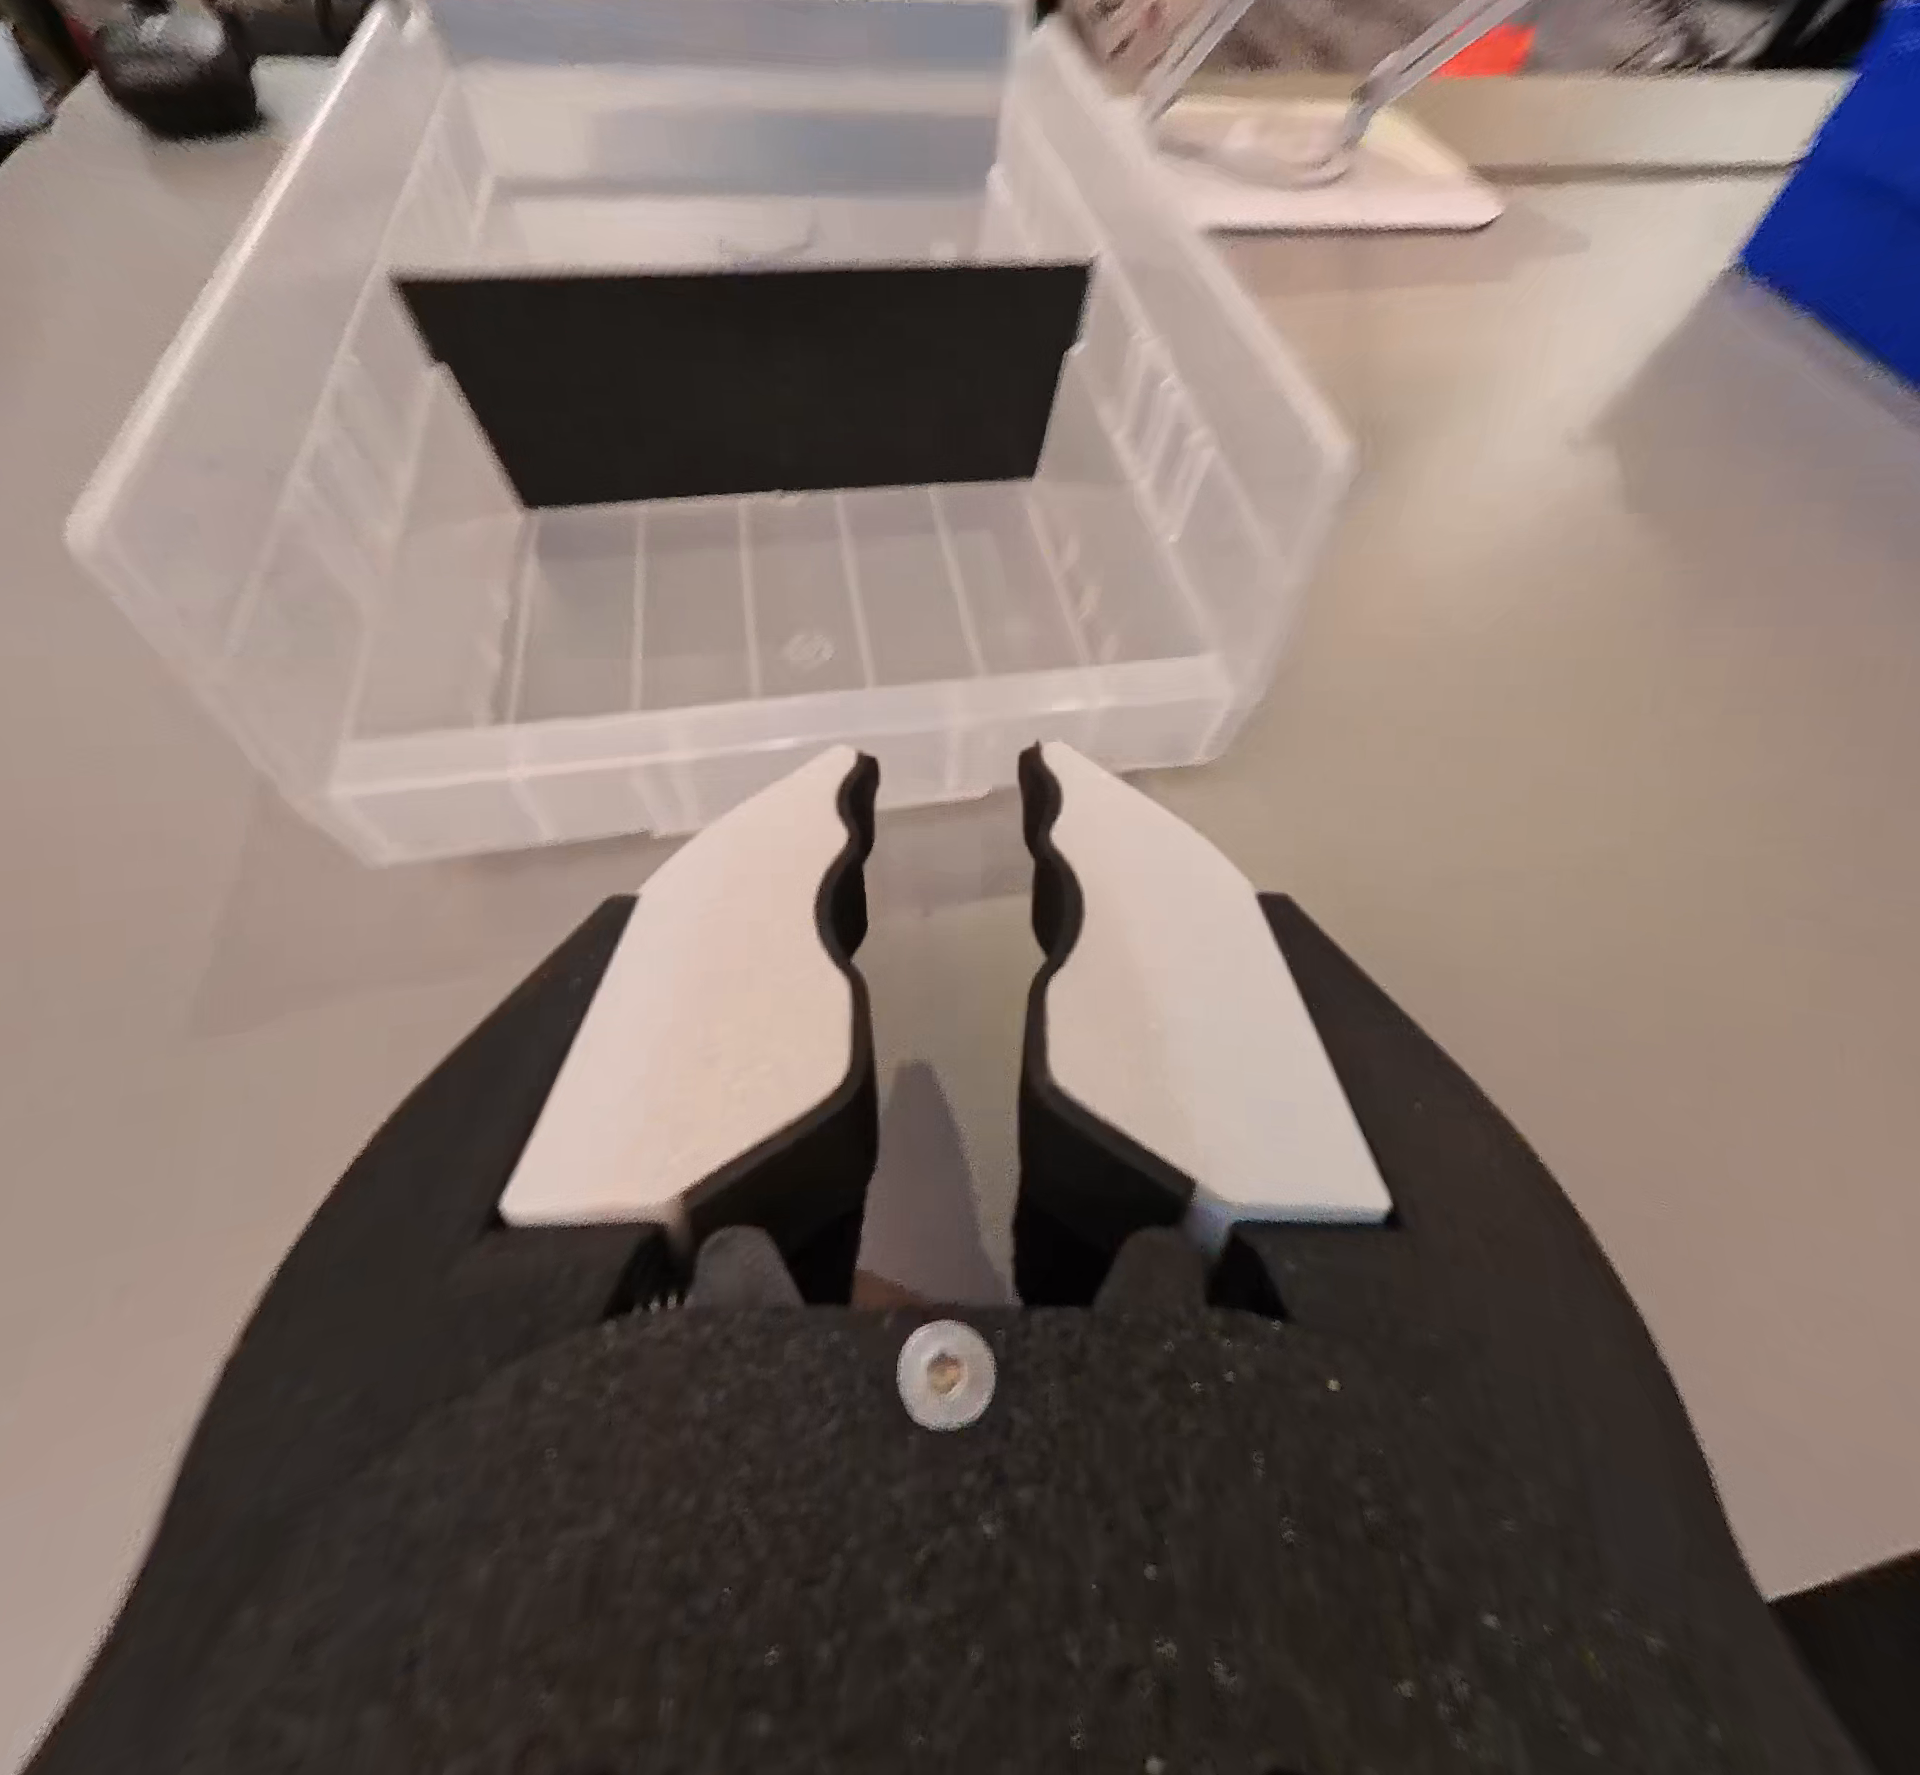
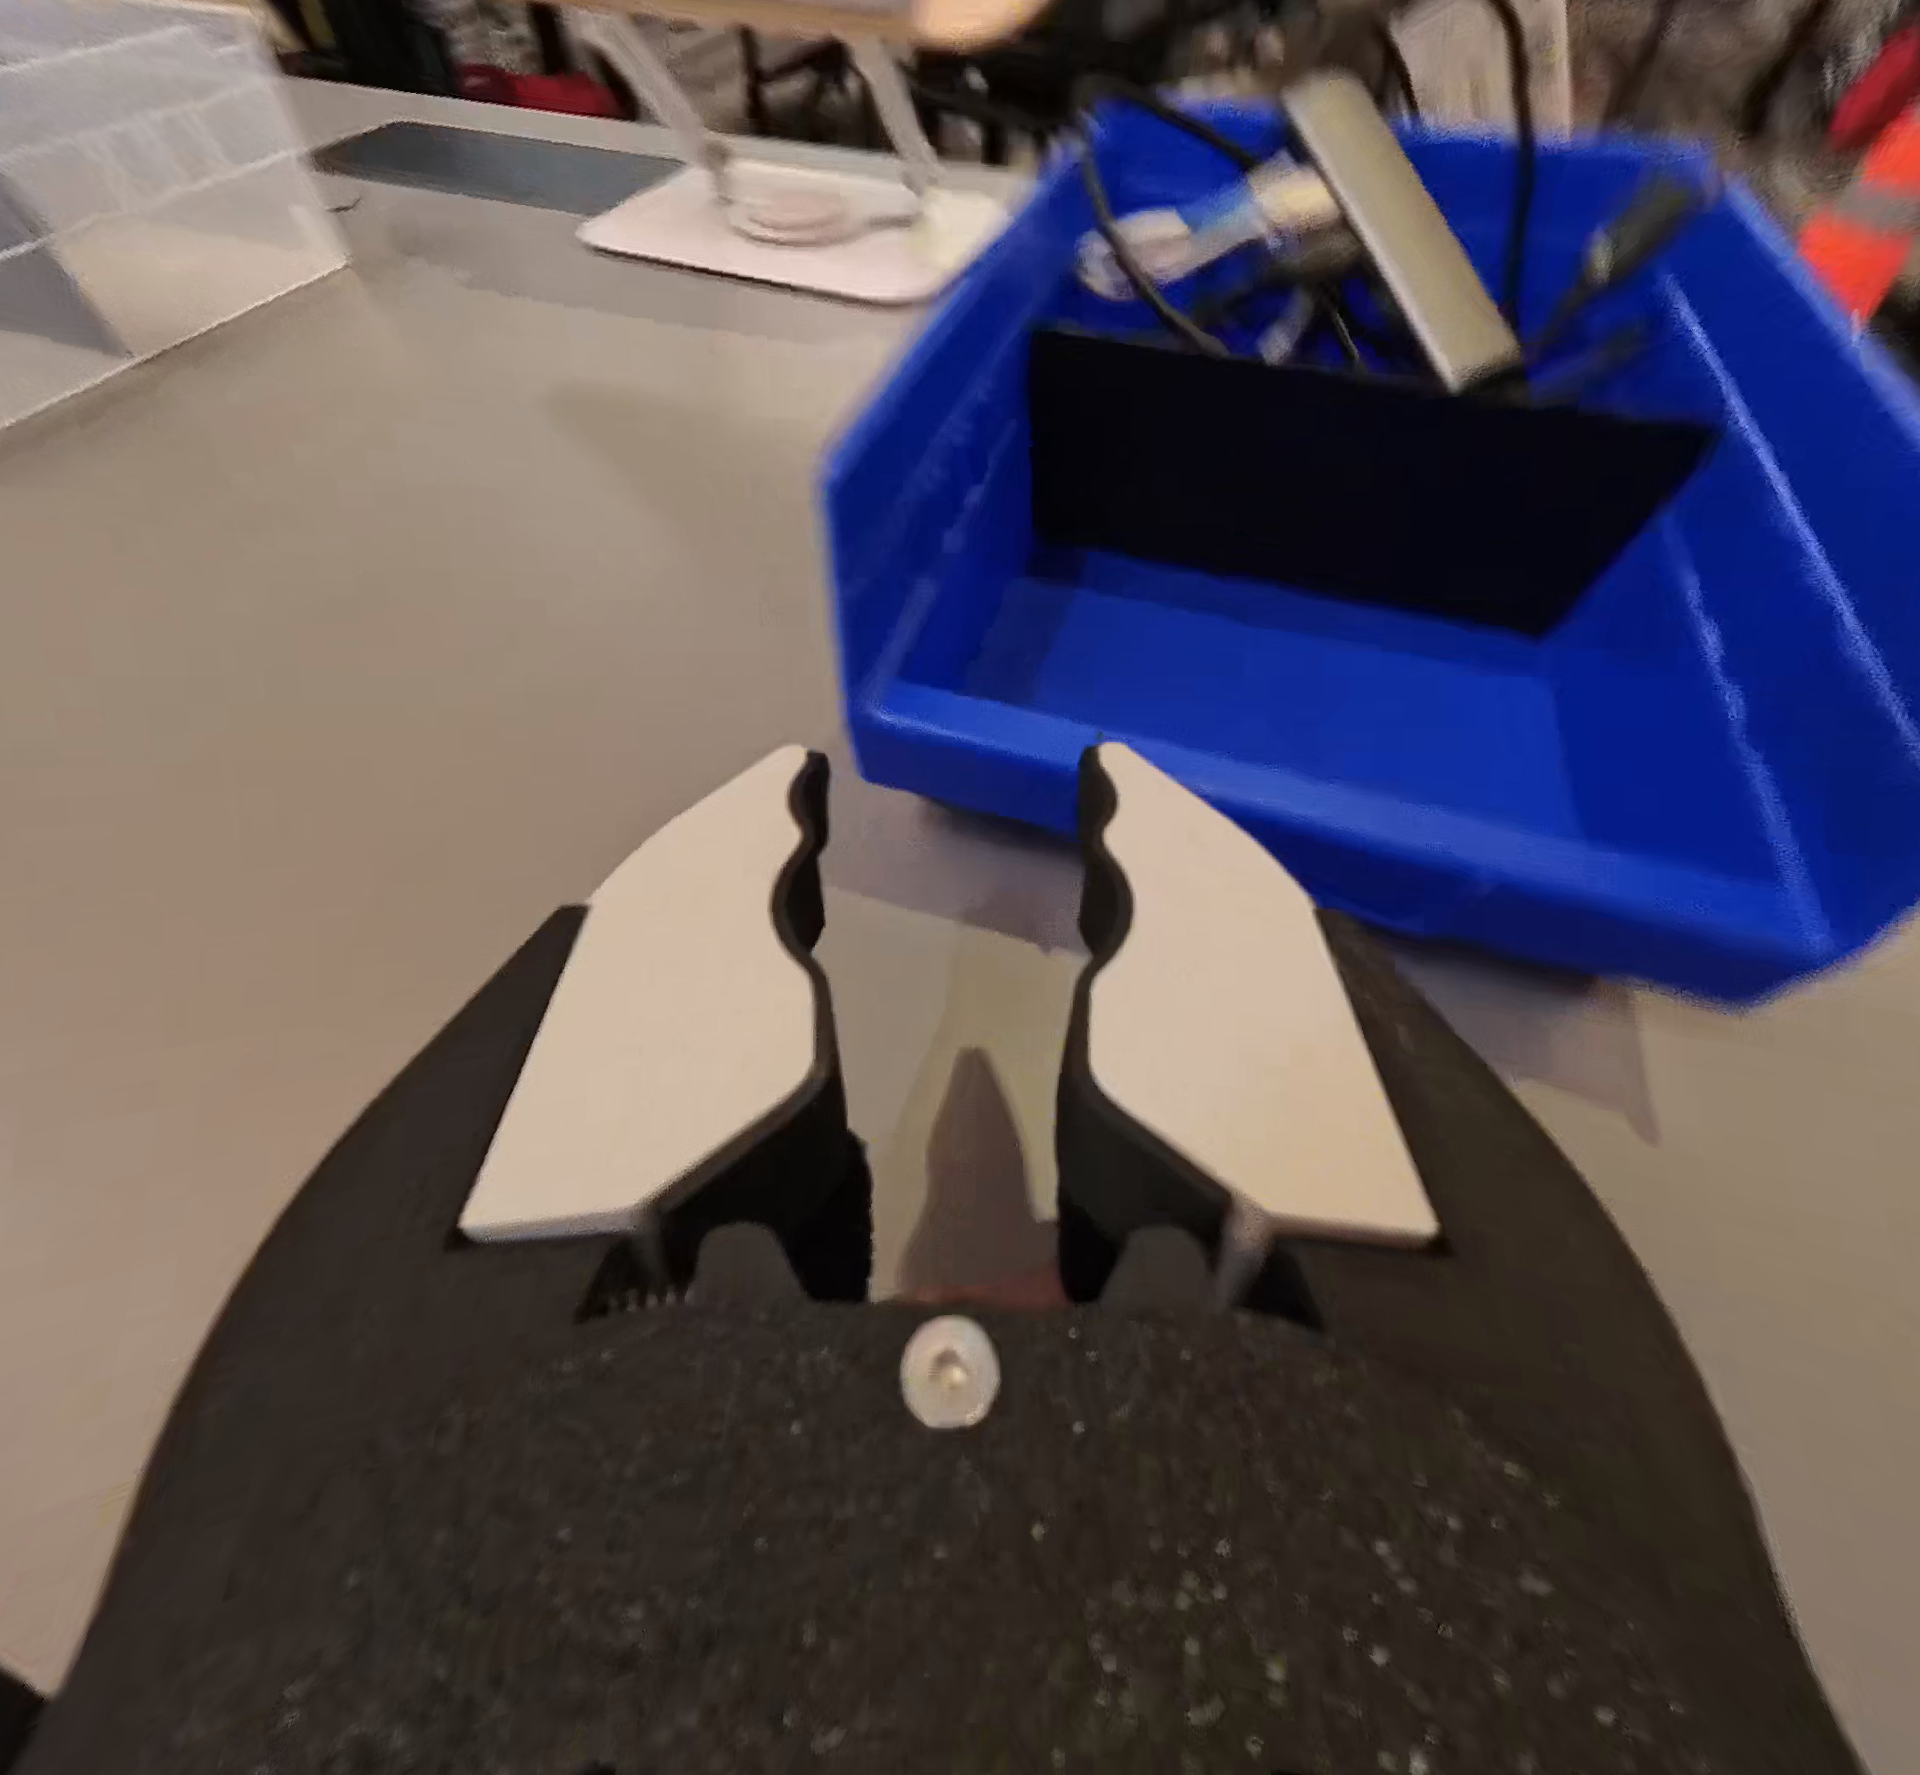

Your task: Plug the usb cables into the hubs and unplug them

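Observation:
A blue bin (image 2: 1299,769) stands on the grey table ahead and right of my right gripper (image 2: 954,769). Behind its black divider (image 2: 1340,499) lie a grey hub (image 2: 1392,229) leaning on the back wall and a tangle of dark USB cables (image 2: 1195,229). Its front compartment holds nothing. My right gripper is open and empty, just short of the bin's front wall. My left gripper (image 1: 948,767) is open and empty, at the front wall of a clear plastic bin (image 1: 208,478) with a black divider (image 1: 743,380); nothing shows in this bin.
A white stand (image 1: 1351,187) carrying a tablet-like device stands at the back between the bins; it also shows in the right wrist view (image 2: 790,239). The blue bin's corner (image 1: 1849,208) shows at the right of the left wrist view. A dark object (image 1: 177,73) sits far left.

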The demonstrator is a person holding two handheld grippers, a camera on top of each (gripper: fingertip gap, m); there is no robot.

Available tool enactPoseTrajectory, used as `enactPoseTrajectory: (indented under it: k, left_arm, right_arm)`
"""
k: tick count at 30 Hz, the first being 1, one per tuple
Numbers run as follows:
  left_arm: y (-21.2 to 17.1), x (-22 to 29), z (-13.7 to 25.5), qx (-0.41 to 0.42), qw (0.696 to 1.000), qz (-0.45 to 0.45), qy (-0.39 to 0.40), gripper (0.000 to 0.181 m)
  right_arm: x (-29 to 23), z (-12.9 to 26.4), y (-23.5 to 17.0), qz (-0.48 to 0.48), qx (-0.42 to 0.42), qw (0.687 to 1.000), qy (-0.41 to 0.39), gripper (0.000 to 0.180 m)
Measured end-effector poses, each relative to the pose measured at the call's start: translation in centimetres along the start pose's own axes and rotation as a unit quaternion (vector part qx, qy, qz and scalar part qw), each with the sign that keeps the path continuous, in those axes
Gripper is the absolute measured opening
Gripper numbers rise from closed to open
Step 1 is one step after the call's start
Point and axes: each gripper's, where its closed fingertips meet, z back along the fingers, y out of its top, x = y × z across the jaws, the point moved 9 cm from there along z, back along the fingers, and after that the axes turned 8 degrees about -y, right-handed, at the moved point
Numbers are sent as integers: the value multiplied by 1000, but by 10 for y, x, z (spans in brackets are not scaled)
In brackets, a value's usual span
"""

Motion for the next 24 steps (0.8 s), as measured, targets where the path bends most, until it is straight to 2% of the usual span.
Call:
enactPoseTrajectory:
  k: [2, 4, 6, 11, 14, 16, 18, 21, 24]
  left_arm:
    - [6, 15, -2, 33, 999, -18, -39, 29]
    - [12, 35, -5, 60, 994, -44, -80, 33]
    - [15, 55, -9, 75, 989, -62, -108, 35]
    - [12, 93, -26, 46, 981, -102, -159, 39]
    - [13, 115, -34, 44, 976, -105, -184, 40]
    - [14, 137, -42, 46, 972, -89, -213, 40]
    - [14, 167, -58, 34, 964, -70, -253, 47]
    - [17, 223, -85, 5, 949, -57, -309, 70]
    - [32, 269, -118, 11, 950, -116, -291, 77]
  right_arm:
    - [-25, -1, 9, 33, 13, 999, -9, 47]
    - [-42, -13, 17, 16, -3, 1000, -18, 63]
    - [-48, -29, 22, -7, -10, 1000, -20, 70]
    - [-61, -64, 28, -31, -59, 998, -2, 78]
    - [-69, -63, 30, -31, -59, 997, 25, 74]
    - [-79, -53, 30, -34, -56, 995, 73, 70]
    - [-87, -34, 31, -23, -44, 991, 123, 45]
    - [-80, 2, 39, -32, 13, 996, 88, 53]
    - [-47, 30, 35, -40, 79, 994, -61, 53]
